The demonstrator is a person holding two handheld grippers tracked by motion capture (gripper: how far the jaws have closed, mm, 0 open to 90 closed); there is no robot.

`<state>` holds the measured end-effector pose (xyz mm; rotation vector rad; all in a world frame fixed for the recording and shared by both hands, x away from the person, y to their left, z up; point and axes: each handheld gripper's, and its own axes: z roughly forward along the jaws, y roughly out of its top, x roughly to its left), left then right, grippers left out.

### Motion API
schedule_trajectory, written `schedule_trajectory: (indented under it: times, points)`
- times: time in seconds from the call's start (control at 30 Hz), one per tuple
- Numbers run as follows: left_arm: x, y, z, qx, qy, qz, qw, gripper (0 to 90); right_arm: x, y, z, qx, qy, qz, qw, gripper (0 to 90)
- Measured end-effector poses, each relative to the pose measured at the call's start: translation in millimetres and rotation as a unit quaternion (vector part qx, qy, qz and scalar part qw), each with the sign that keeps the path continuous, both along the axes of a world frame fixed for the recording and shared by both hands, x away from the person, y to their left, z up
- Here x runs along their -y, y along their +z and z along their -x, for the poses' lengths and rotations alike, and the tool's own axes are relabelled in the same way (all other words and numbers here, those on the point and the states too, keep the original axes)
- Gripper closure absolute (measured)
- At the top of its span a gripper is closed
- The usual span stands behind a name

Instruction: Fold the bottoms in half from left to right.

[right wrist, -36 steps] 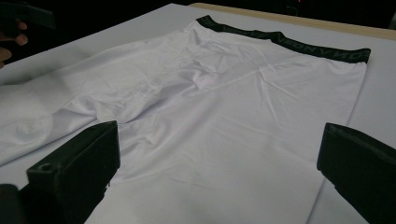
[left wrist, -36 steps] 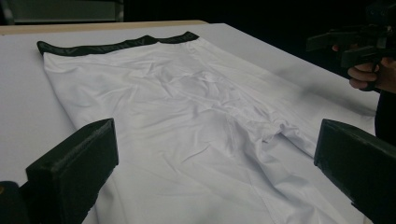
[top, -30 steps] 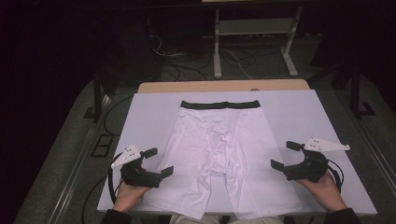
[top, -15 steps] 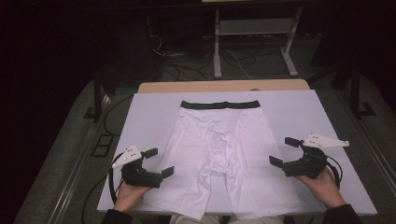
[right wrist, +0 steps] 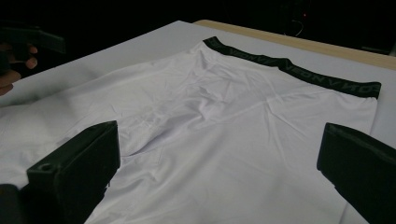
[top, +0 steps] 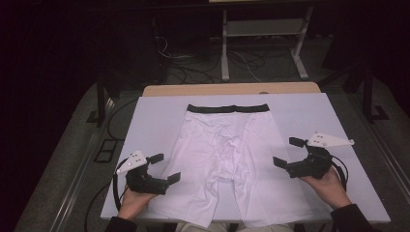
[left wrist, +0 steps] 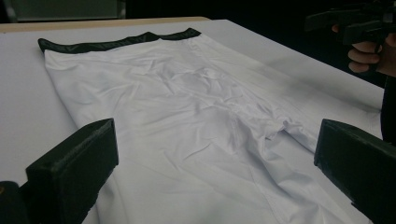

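White shorts (top: pixel 227 154) with a black waistband (top: pixel 227 108) lie flat on the table, waistband at the far side, legs toward me. My left gripper (top: pixel 164 167) hovers open at the outer edge of the left leg, jaws wide apart with nothing between them. My right gripper (top: pixel 289 152) is open beside the right leg, also holding nothing. In the left gripper view the shorts (left wrist: pixel 187 116) spread ahead between the jaws, and the other hand's gripper (left wrist: pixel 355 21) is at top right. The right gripper view looks across the shorts (right wrist: pixel 224 126) to the waistband (right wrist: pixel 299 70).
The table is covered with a white sheet (top: pixel 154 121), with a wooden edge (top: pixel 232 89) at the far side. Beyond it stand a metal frame (top: pixel 261 43) and cables on the dark floor. Bare sheet lies on both sides of the shorts.
Both grippers have shifted slightly inward toward the shorts' legs. Both jaws stay open and the shorts have not moved.
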<state>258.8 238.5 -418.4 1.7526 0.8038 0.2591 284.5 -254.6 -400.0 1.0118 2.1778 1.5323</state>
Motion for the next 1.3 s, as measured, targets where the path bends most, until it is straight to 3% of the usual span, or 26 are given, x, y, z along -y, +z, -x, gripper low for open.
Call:
schedule_trajectory:
  times: [0.33,0.57,1.3]
  points:
    - [-0.2,0.0,-0.2,0.001,0.002,0.002,1.0,0.0,-10.3,8.7,-9.8,0.01,0.007,0.0,0.9999,0.0]
    - [-0.1,-0.1,-0.3,0.001,0.002,0.002,1.0,0.0,-24.9,12.0,-19.9,0.007,0.019,0.016,0.9997,0.0]
    - [-0.5,-0.3,-0.8,0.0,0.004,0.007,1.0,0.0,-58.7,14.6,-46.4,-0.003,0.048,0.034,0.9983,0.0]
